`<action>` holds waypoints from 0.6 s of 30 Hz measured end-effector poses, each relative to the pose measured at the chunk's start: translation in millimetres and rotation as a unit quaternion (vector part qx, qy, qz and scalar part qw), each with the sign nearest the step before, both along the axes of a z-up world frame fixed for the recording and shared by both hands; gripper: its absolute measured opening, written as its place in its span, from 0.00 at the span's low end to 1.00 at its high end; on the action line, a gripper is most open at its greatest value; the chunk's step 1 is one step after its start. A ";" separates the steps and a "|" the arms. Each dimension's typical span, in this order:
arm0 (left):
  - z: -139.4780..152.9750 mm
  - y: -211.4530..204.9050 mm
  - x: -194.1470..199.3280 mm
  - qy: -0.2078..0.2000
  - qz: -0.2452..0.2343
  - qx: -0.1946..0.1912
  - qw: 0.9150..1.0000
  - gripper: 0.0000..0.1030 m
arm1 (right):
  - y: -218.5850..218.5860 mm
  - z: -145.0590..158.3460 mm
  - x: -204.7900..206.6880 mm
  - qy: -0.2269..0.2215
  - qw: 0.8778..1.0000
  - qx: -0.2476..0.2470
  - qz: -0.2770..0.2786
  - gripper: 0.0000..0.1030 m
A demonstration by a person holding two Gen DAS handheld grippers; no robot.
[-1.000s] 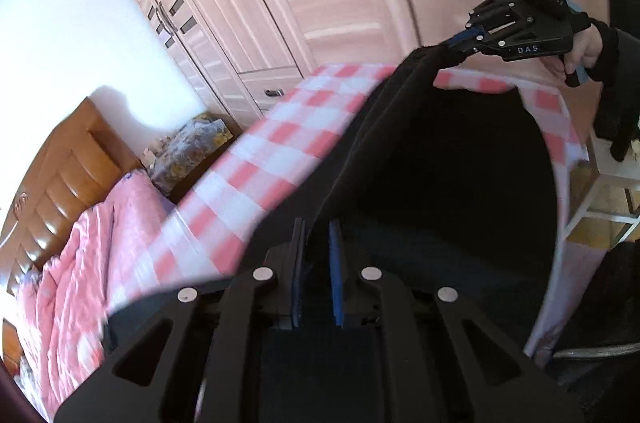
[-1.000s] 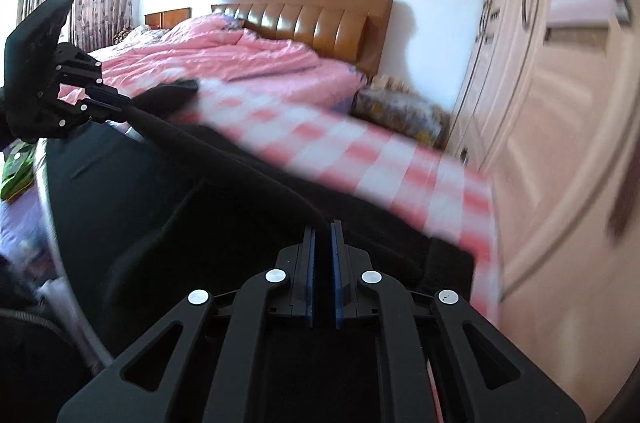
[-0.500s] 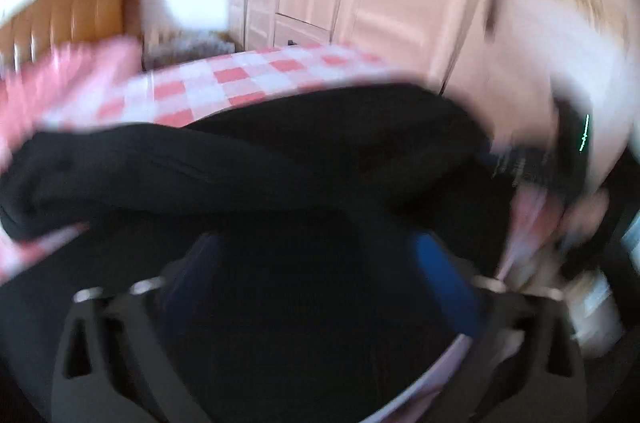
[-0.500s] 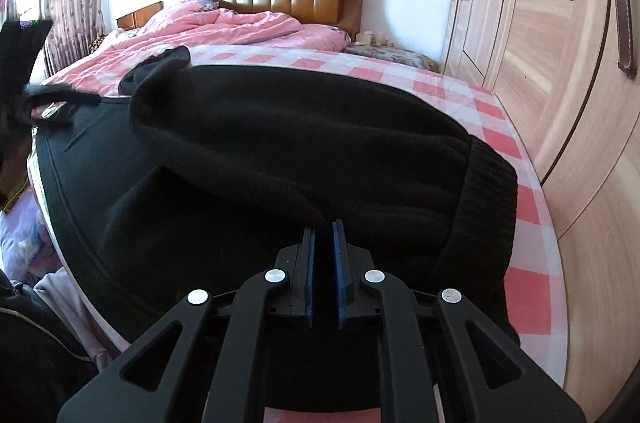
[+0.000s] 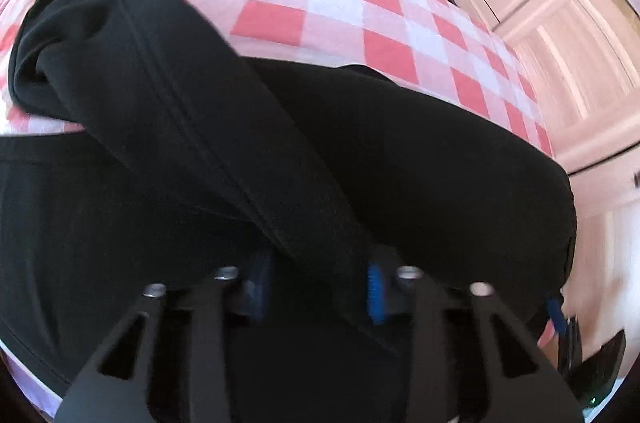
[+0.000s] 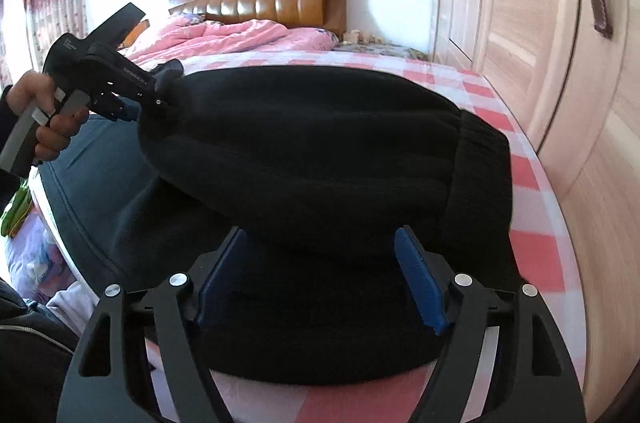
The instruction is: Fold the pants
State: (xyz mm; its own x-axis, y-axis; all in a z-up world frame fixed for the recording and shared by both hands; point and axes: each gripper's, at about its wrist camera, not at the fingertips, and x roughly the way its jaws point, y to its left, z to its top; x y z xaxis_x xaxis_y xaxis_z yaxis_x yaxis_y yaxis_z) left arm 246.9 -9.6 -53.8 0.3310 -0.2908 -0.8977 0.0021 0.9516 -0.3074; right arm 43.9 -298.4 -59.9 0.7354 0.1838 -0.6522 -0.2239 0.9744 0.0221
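Black pants (image 5: 304,159) lie doubled on a red-and-white checked sheet (image 5: 320,11) in the left wrist view, one leg running from far left down toward the near edge. That leg passes between the blue pads (image 5: 374,289) of the left tool (image 5: 316,285), whose jaws are closing and stand narrow; whether the pads press the cloth, I cannot tell. A wardrobe (image 5: 560,23) stands at far right.

In the right wrist view the pants (image 6: 320,159) sit heaped on the bed (image 6: 532,263), ribbed waistband to the right. The right tool (image 6: 318,283) is opening, jaws wide, cloth between its pads (image 6: 420,283) but not pinched. At far left a hand (image 6: 38,127) holds the left tool (image 6: 160,91) against the pants' edge.
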 end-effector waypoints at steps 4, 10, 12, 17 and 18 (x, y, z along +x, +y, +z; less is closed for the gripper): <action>18.4 13.6 -33.2 -0.080 0.015 -0.027 0.996 0.17 | -4.7 0.9 -17.5 0.013 0.999 0.030 -0.021 0.85; 33.8 41.4 -71.9 -0.151 0.033 -0.130 0.979 0.15 | -28.8 -6.1 -30.4 0.049 0.967 0.246 -0.048 0.85; 31.0 44.8 -72.2 -0.148 0.036 -0.150 0.977 0.15 | -32.8 -12.3 -22.4 0.063 0.949 0.305 -0.053 0.85; 27.1 39.1 -61.9 -0.149 0.026 -0.171 0.974 0.15 | -26.8 -11.8 15.2 0.077 0.939 0.327 -0.079 0.85; 27.3 39.3 -63.5 -0.150 0.026 -0.174 0.973 0.15 | -25.3 -9.2 19.4 0.076 0.941 0.320 -0.085 0.85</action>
